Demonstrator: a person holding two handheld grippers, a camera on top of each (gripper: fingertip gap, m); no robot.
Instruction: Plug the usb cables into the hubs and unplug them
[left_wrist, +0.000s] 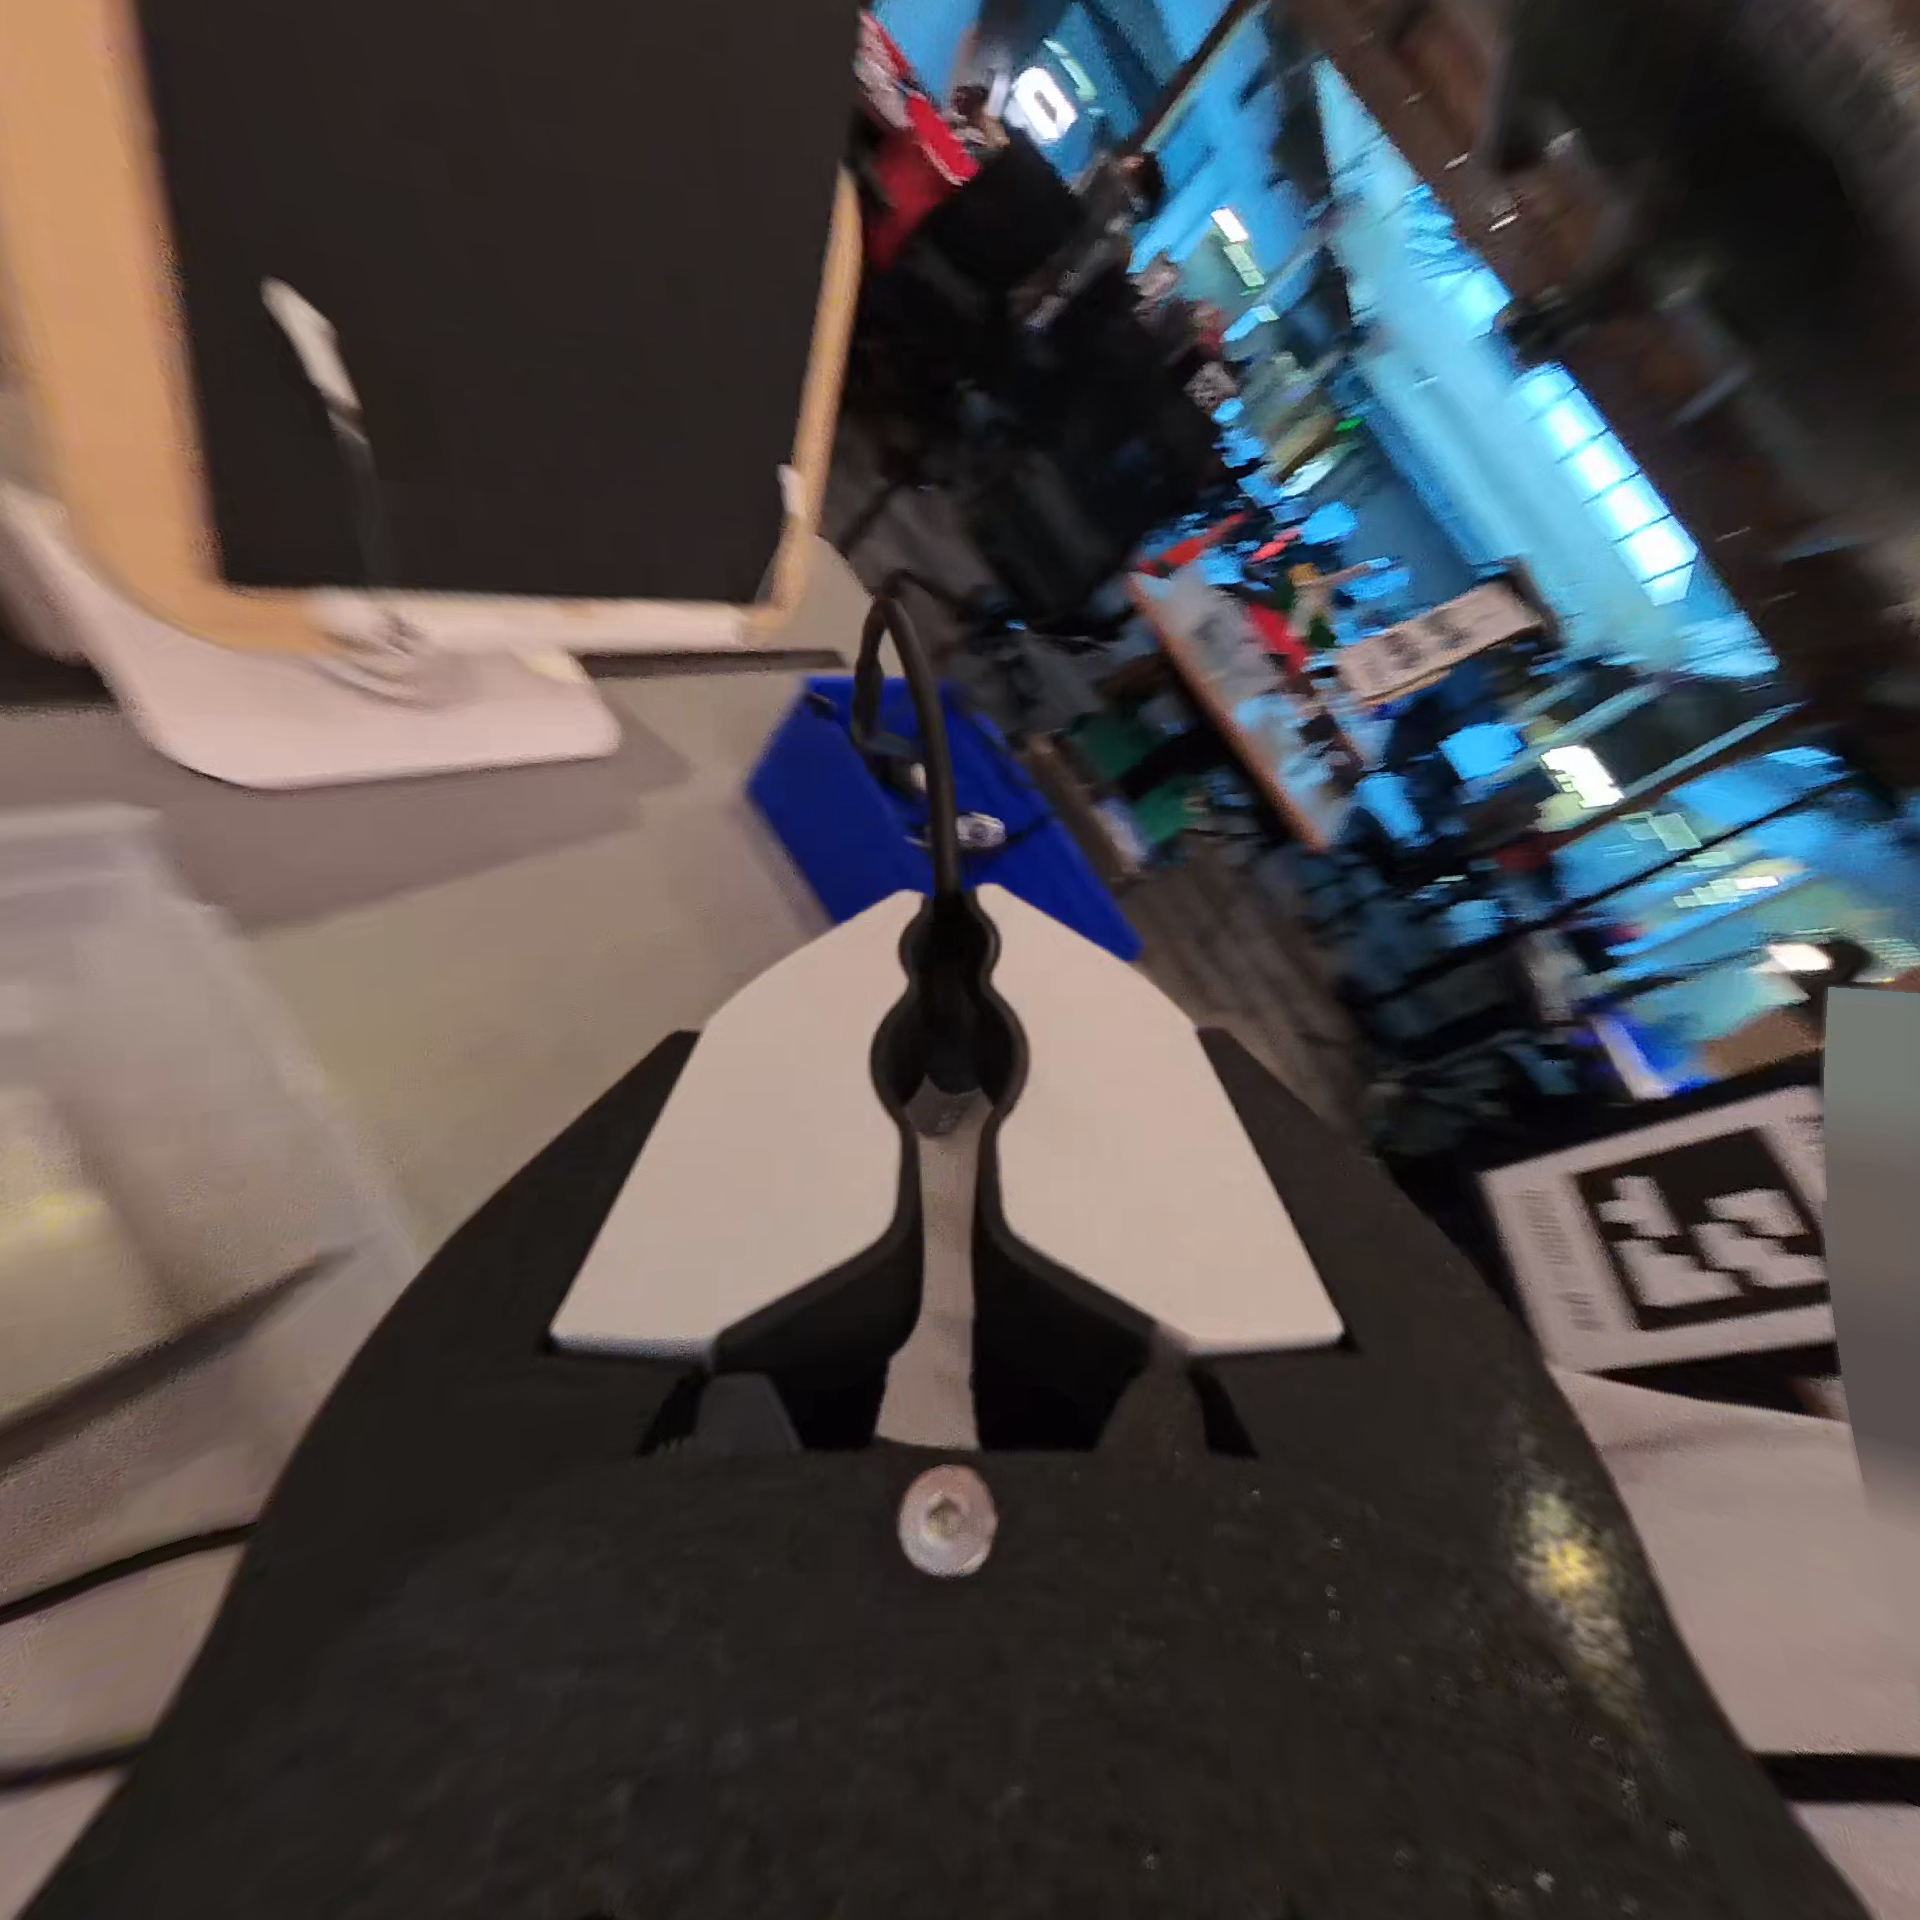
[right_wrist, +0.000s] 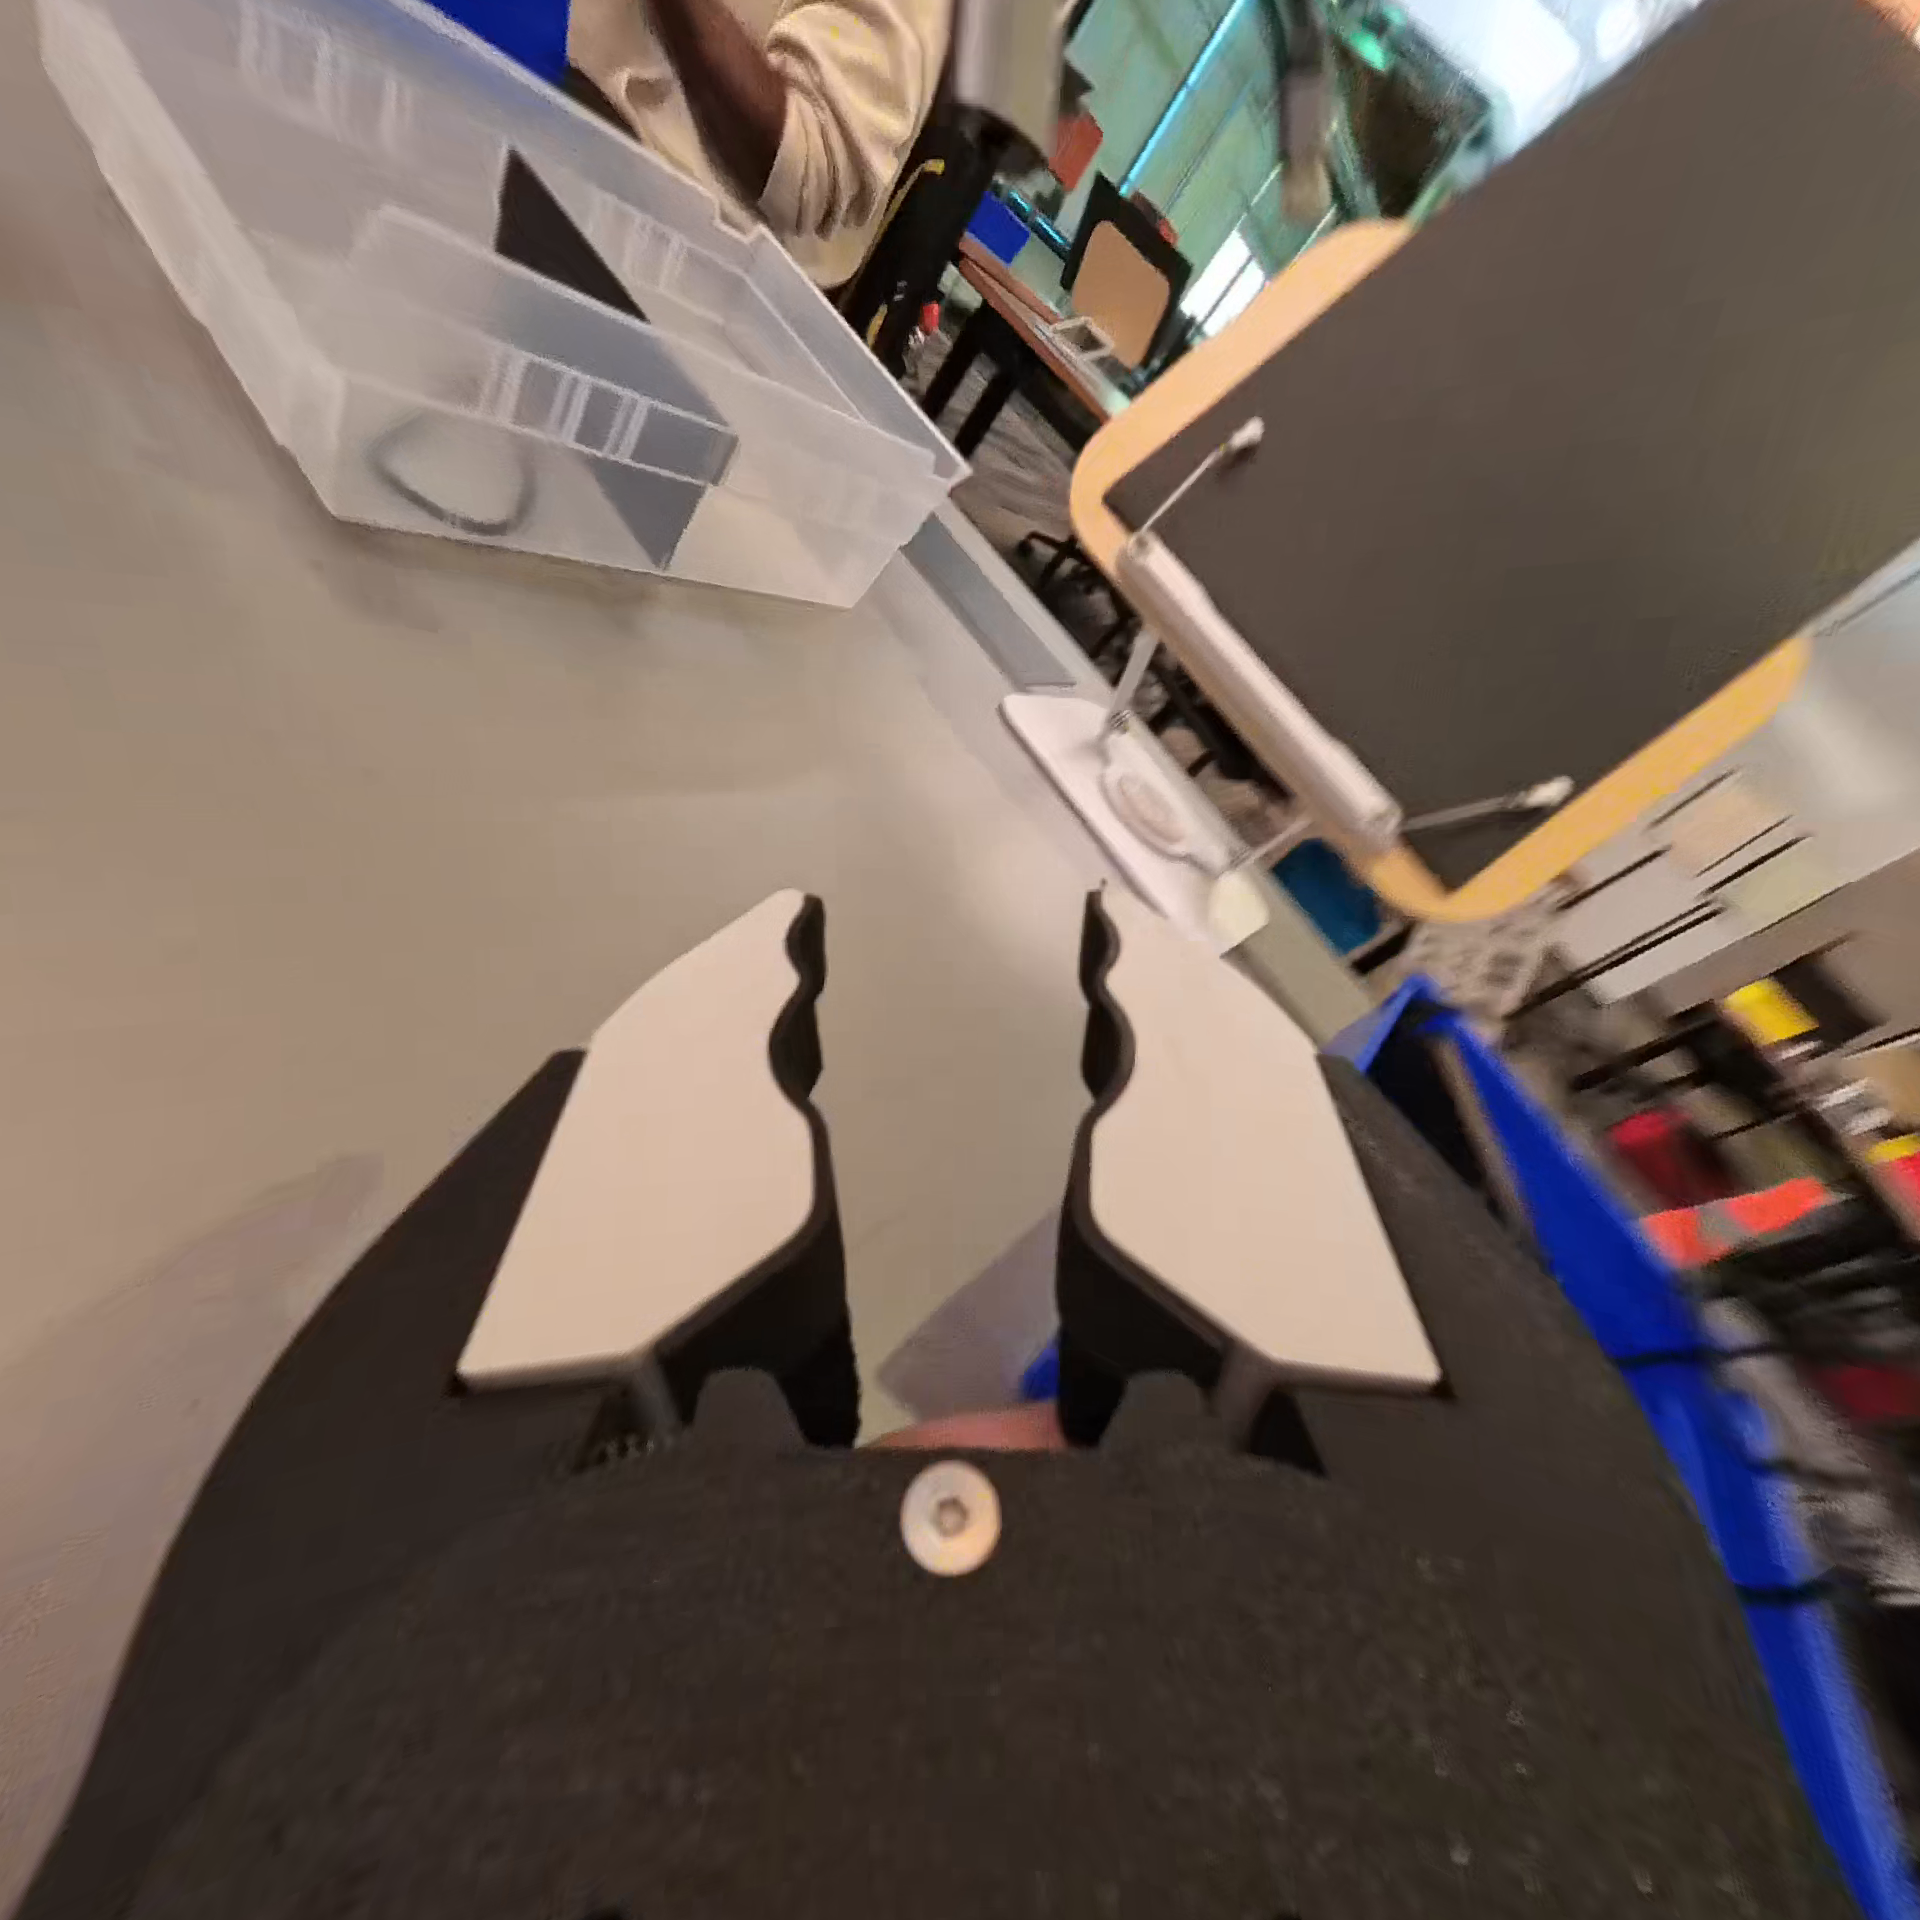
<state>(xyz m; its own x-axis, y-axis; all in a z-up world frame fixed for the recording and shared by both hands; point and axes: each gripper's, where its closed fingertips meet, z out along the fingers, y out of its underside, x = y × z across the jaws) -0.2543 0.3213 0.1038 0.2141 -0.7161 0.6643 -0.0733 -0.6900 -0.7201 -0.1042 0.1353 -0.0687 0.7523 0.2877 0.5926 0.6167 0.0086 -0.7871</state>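
Note:
My left gripper (left_wrist: 948, 940) is shut on a black USB cable (left_wrist: 928, 748). Its dark plug with a metal end (left_wrist: 943, 1101) sits in the notch between the jaws, pointing back toward the camera. The cable arcs up and over into a blue bin (left_wrist: 831, 821) just beyond the fingertips. My right gripper (right_wrist: 951, 914) is open and empty above the grey table (right_wrist: 416, 831). A blue bin (right_wrist: 1621, 1278) lies along its right side. No hub is clearly visible in either view.
A clear plastic compartment box (right_wrist: 499, 343) holding a coiled black cable (right_wrist: 447, 478) lies far left in the right wrist view. A dark divider panel with a wooden rim (left_wrist: 499, 291) stands on a white foot (left_wrist: 343, 707). A fiducial marker card (left_wrist: 1683, 1247) lies at right. A person's sleeve (right_wrist: 831, 104) is at the back.

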